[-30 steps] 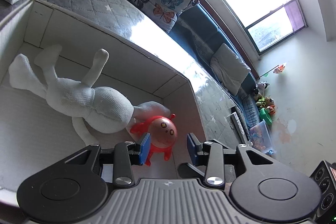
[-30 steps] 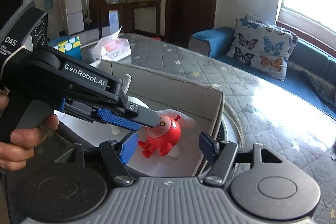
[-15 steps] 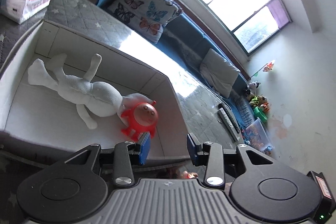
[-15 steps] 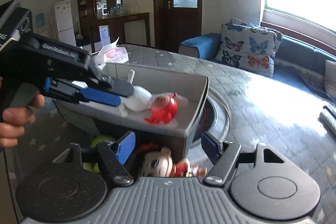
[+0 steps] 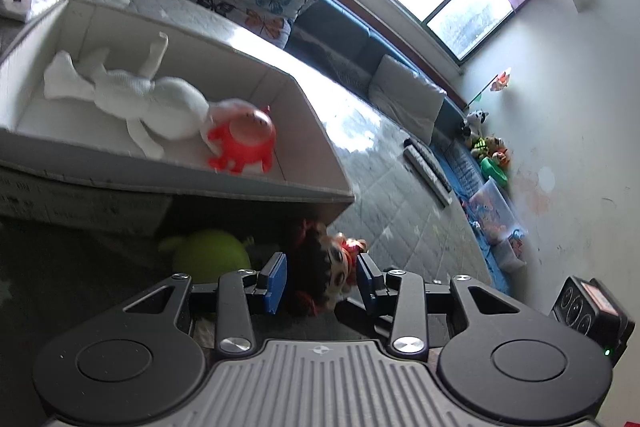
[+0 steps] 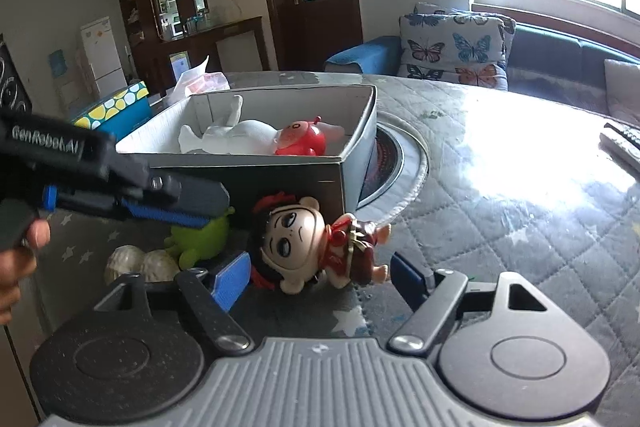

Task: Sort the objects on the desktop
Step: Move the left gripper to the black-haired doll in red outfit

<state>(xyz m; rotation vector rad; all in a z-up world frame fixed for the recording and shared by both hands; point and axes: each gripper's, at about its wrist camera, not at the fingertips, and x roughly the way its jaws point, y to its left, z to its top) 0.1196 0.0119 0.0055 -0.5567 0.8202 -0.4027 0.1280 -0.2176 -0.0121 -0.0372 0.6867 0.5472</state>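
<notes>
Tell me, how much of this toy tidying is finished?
Done: the white plush doll and round red plastic figure lie inside the grey cardboard box. In hand: nothing yet; both hand-held grippers are open around the big-headed doll in red. Left: that doll, the green toy and a cream lumpy object.
</notes>
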